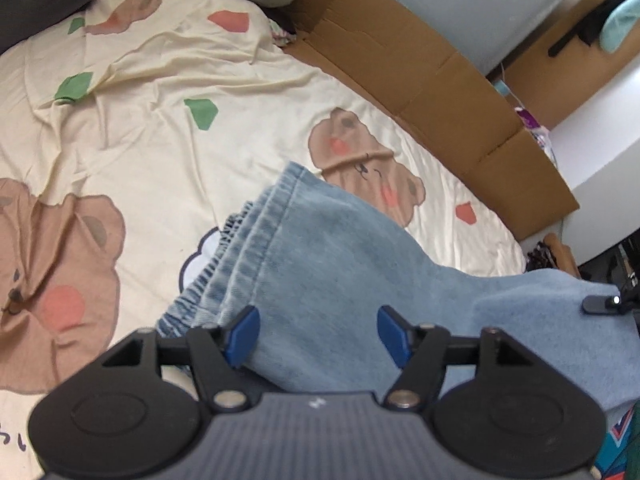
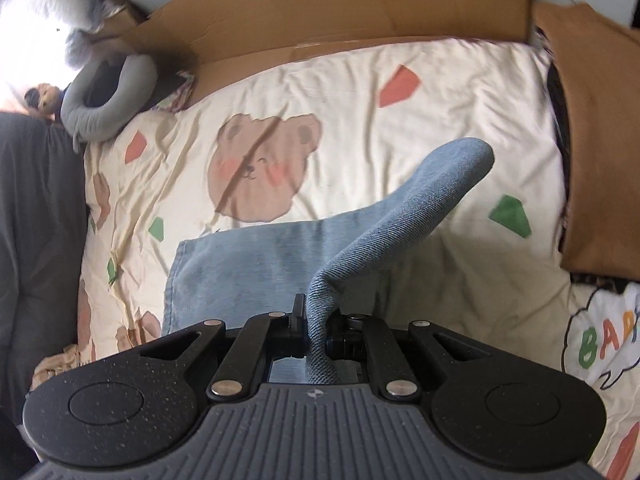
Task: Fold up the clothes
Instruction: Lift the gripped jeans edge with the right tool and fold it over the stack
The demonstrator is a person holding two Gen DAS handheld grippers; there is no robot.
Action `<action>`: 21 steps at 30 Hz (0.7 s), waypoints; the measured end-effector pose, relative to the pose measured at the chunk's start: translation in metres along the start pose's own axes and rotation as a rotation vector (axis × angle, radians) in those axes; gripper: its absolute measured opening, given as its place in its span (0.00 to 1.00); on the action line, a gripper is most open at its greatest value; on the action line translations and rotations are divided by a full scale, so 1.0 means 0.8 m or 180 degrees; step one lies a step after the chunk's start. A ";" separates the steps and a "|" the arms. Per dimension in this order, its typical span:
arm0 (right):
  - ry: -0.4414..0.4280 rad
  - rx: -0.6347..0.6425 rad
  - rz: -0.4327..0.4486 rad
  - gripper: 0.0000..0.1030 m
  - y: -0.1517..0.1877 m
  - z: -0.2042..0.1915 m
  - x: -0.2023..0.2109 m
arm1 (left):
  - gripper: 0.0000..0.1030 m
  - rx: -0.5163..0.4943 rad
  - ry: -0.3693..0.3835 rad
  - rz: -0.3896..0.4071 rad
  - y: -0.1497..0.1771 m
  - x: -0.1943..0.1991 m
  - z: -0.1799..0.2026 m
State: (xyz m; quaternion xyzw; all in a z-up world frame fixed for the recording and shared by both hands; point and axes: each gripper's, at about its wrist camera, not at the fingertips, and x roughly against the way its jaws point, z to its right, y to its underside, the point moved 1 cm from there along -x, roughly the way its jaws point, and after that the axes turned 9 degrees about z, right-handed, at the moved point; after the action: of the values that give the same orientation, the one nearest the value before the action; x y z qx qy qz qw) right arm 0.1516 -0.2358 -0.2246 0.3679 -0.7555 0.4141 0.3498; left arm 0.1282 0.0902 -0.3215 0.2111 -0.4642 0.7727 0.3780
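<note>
Light blue jeans (image 1: pixel 320 256) lie on a cream bed sheet with bear prints (image 1: pixel 160 128). In the left wrist view the elastic waistband lies at the left and the fabric rises to the right. My left gripper (image 1: pixel 318 330) is open just above the jeans, its blue pads (image 1: pixel 242 330) apart and holding nothing. My right gripper (image 2: pixel 318 322) is shut on a fold of the jeans (image 2: pixel 400 216) and lifts it off the sheet (image 2: pixel 400 112), while the rest lies flat to the left. The right gripper's tip shows at the far right of the left wrist view (image 1: pixel 600 304).
Flattened brown cardboard (image 1: pixel 420 76) lines the far edge of the bed, also in the right wrist view (image 2: pixel 340 4). A grey neck pillow (image 2: pixel 104 96) lies at the bed's corner. A brown cloth (image 2: pixel 600 140) hangs at the right. A dark grey blanket (image 2: pixel 36 240) is at the left.
</note>
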 end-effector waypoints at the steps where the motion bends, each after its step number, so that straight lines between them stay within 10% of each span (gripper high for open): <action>1: 0.0024 0.0029 -0.0004 0.06 -0.002 -0.008 0.000 | 0.66 0.0022 0.0012 0.0014 0.000 0.001 -0.002; 21: 0.0356 0.0730 -0.0190 0.06 0.010 -0.184 -0.057 | 0.66 0.0451 0.0013 0.0455 -0.024 0.047 -0.055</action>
State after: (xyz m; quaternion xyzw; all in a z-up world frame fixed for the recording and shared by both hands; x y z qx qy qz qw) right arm 0.2000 -0.0907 -0.2046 0.4041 -0.6713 0.5070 0.3592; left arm 0.1206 0.1490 -0.3065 0.2020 -0.4214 0.8291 0.3070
